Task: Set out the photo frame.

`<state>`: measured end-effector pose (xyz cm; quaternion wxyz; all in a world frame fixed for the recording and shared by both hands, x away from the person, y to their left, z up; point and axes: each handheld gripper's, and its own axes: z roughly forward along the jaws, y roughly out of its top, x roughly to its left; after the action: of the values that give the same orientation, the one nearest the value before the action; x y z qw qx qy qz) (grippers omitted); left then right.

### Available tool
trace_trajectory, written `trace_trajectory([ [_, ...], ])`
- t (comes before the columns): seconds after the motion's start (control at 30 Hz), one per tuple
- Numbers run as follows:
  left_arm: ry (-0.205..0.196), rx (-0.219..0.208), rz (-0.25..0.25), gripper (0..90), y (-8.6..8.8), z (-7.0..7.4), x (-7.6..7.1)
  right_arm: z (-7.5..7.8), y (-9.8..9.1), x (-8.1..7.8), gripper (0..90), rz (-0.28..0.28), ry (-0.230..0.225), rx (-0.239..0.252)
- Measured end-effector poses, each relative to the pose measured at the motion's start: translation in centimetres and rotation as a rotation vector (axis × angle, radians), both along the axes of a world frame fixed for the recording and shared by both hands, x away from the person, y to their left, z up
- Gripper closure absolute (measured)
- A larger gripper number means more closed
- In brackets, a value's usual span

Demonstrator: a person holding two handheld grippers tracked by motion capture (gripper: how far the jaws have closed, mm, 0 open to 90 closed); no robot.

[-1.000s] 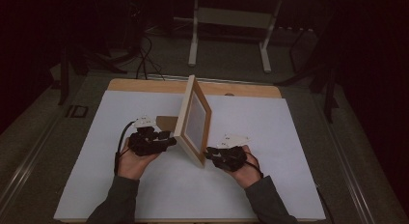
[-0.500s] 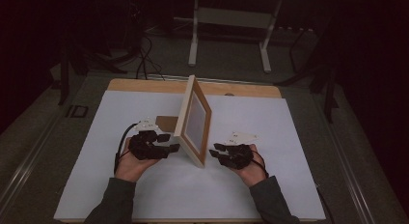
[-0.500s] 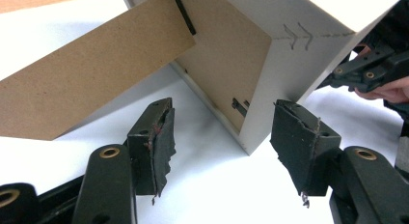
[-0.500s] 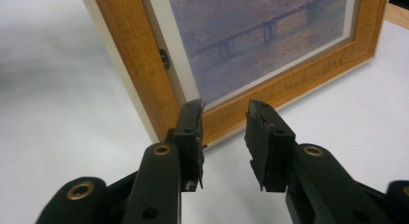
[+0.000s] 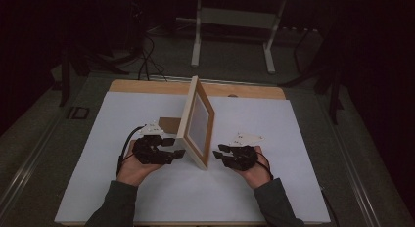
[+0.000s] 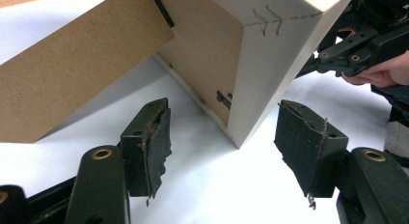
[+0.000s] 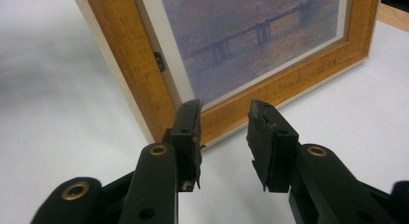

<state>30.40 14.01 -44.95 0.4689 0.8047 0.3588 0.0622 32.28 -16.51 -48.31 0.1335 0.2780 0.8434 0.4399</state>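
Picture frame point(image 5: 198, 123) is standing upright between left gripper point(image 5: 177, 147) and right gripper point(image 5: 219, 154), blocking passage; white tabletop point(image 5: 293, 153) outside each is lying open.

High view dim, surroundings black; gripper views bright, sharp.

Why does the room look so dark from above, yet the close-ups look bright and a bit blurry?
High view: only the white table is lit, the surroundings are near black. Left gripper view: the frame casts a soft shadow. Right gripper view: the near jaws are soft, the frame's painting is dim and hazy.
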Motion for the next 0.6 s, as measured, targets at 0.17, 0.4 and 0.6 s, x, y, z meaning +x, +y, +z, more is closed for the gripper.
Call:
trace_trajectory([
  [0.17,-0.019,-0.014,0.016,36.3,-0.4,0.2,-0.2,0.0,0.0,0.1,64.8,-0.001,0.001,-0.001],
  [0.4,-0.059,-0.019,0.049,34.7,-1.5,0.6,-0.4,-0.2,0.2,0.0,64.1,-0.002,0.003,-0.003],
  [0.6,-0.103,-0.012,0.11,31.8,-2.4,0.9,-0.6,-0.2,0.2,0.0,63.3,-0.003,0.003,-0.004],
])
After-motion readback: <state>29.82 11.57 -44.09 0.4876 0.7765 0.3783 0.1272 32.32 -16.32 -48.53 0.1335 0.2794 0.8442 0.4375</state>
